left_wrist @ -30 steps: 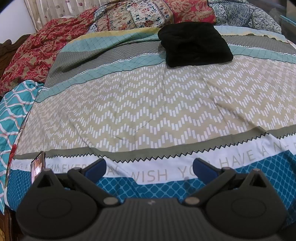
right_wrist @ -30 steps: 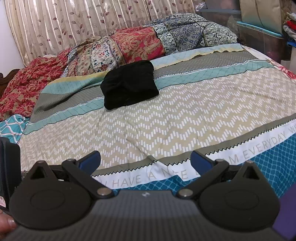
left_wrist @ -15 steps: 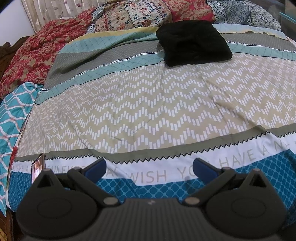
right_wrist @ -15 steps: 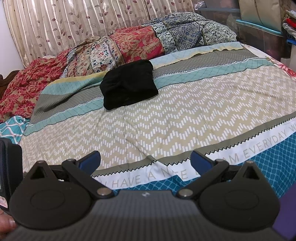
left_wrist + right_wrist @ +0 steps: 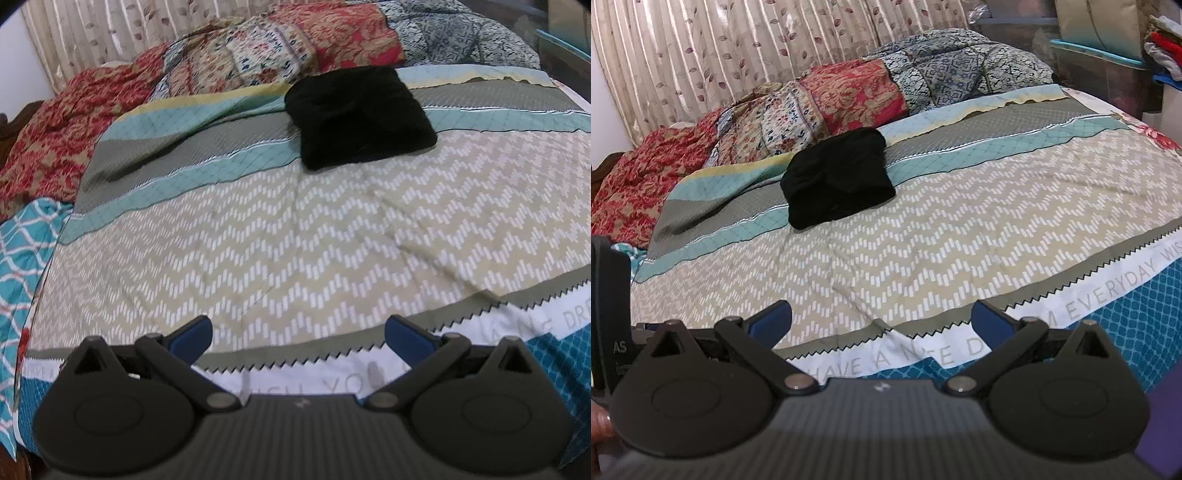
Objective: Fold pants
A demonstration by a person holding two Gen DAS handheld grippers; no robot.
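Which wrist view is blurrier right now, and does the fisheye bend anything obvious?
Left wrist view: softer, with motion smear across the black pants and the printed band of the bedspread. Right wrist view: sharper, its lettering readable and the pants crisp. Both bow the bed's stripes into arcs; lighting is flat indoor, without glare. Left gripper and right gripper stand open, in focus.

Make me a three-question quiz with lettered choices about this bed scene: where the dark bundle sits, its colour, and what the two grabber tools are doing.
1. Where are the pants?
A. between the fingers
B. far up the bedspread, near the quilts
C. on the floor

2. Their colour?
A. black
B. white
C. red

3. The left gripper and right gripper are:
A. clamped on cloth
B. open and empty
C. out of view

Answers: B, they lie on the teal stripe below the quilts; A, they are uniformly black; B, blue pads stand wide apart over the bedspread.
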